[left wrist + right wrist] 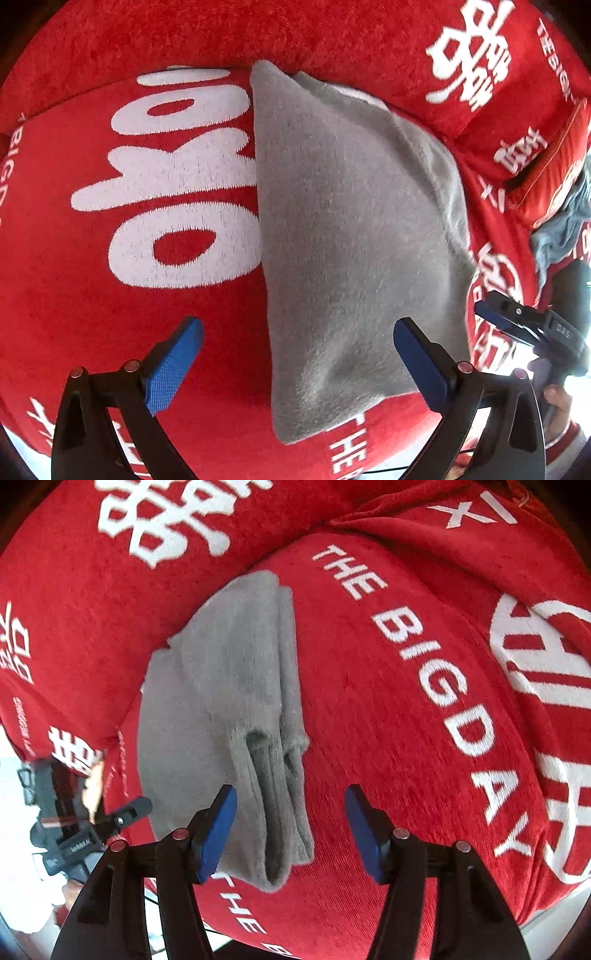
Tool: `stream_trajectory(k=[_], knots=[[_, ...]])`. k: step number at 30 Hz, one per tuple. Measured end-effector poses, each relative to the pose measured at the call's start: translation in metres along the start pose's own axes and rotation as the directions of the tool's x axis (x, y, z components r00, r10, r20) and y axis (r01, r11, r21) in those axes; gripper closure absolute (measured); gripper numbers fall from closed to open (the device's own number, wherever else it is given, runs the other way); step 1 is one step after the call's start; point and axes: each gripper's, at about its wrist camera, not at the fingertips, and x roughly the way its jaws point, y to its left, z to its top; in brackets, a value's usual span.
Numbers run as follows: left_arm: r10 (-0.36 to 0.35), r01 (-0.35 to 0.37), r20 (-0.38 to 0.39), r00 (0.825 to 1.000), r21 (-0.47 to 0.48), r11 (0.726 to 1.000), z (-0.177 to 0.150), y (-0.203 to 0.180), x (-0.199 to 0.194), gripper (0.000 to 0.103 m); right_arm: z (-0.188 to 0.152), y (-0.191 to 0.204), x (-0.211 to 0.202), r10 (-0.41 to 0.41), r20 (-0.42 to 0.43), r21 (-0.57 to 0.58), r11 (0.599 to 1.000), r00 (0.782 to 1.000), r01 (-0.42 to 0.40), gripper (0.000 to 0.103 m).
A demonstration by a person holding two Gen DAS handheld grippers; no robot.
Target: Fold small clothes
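Fuzzy matt grey knit sock [354,236] lies on plush red cloth blanket [74,295] with white lettering.

Blue-grey cloth [565,225] at far right was cut by the frame edge, item unidentifiable. Grey sock [221,716] hid part of the red blanket [369,738] lettering.

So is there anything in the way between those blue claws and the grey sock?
Nothing visible. The grey sock lies bare on the red blanket, directly ahead of the open left gripper and right gripper.
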Motion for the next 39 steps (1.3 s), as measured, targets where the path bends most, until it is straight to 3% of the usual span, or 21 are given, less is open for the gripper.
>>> stream_trajectory(k=[5,13,18,22,29,34,39], knots=[[0.016,-0.016,-0.003,1.000,-0.013,1.000,0.005,-0.002,0.006,0.000,0.025,-0.007,0.004,0.053,0.016,0.060,0.997,0.998,-0.054,0.038],[0.002,-0.002,-0.004,1.000,-0.028,1.000,0.014,-0.005,0.014,0.000,0.058,-0.001,0.024,0.074,-0.023,0.046,0.996,0.997,-0.073,0.038],[-0.069,0.069,-0.001,0.998,-0.037,0.997,0.021,0.000,0.015,0.000,0.068,-0.004,0.035,0.108,-0.053,0.036,0.994,0.993,-0.106,0.038],[-0.213,0.211,-0.030,0.977,-0.056,0.976,0.028,0.008,0.019,0.000,0.075,-0.011,0.042,0.145,-0.077,0.028,0.989,0.986,-0.143,0.038],[-0.324,0.320,-0.058,0.944,-0.075,0.945,0.038,0.009,0.031,0.000,0.089,-0.027,0.049,0.265,-0.110,0.057,0.964,0.958,-0.260,0.036],[-0.296,0.293,-0.073,0.952,-0.049,0.955,0.043,-0.001,0.039,0.000,0.099,-0.029,0.057,0.341,-0.149,0.048,0.940,0.928,-0.338,0.035],[-0.296,0.294,-0.102,0.950,-0.035,0.955,0.043,0.001,0.048,0.000,0.105,-0.021,0.066,0.370,-0.209,0.014,0.927,0.905,-0.375,0.035]])
